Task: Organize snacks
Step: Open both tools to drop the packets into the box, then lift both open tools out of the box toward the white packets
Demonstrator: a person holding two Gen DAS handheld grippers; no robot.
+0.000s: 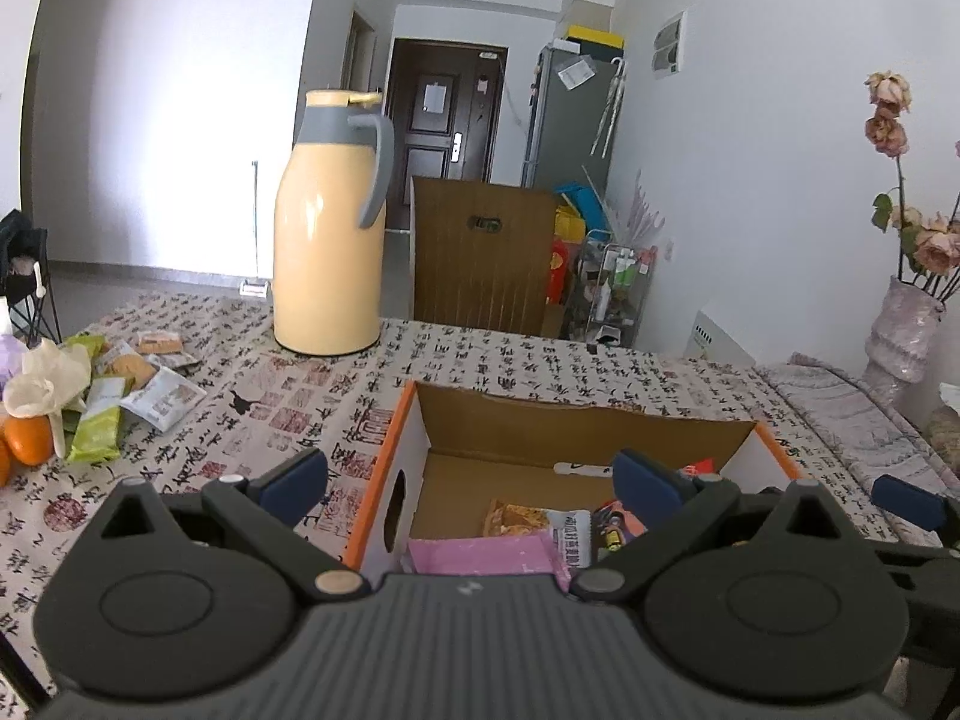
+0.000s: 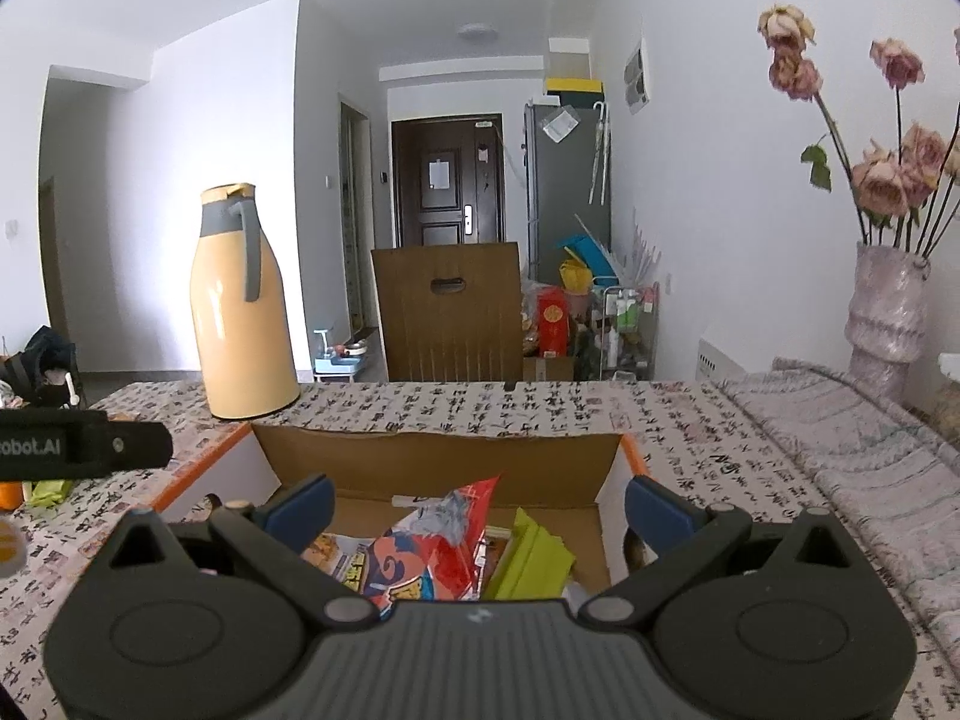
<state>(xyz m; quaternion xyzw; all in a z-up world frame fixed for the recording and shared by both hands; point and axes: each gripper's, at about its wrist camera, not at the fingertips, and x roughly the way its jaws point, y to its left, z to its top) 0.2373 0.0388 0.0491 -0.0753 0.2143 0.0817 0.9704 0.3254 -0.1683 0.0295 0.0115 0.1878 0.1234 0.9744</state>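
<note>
An open cardboard box (image 1: 384, 468) with orange edges stands on the patterned tablecloth. In the left wrist view it holds a pink packet (image 1: 486, 555), a picture-printed packet (image 1: 516, 519) and red wrappers. My left gripper (image 1: 471, 480) hovers over the box's near left part, jaws wide open and gripping nothing. In the right wrist view the box (image 2: 444, 462) shows a red snack bag (image 2: 444, 546) and a green packet (image 2: 531, 558). My right gripper (image 2: 479, 509) stands open above them, empty. Loose snack packets (image 1: 138, 384) lie at the table's left.
A tall yellow thermos jug (image 1: 327, 228) stands behind the box to the left. Oranges (image 1: 27, 438) and crumpled paper lie beside the loose packets. A vase of dried roses (image 2: 885, 324) is at the right. A wooden chair back (image 2: 447, 312) rises beyond the far edge.
</note>
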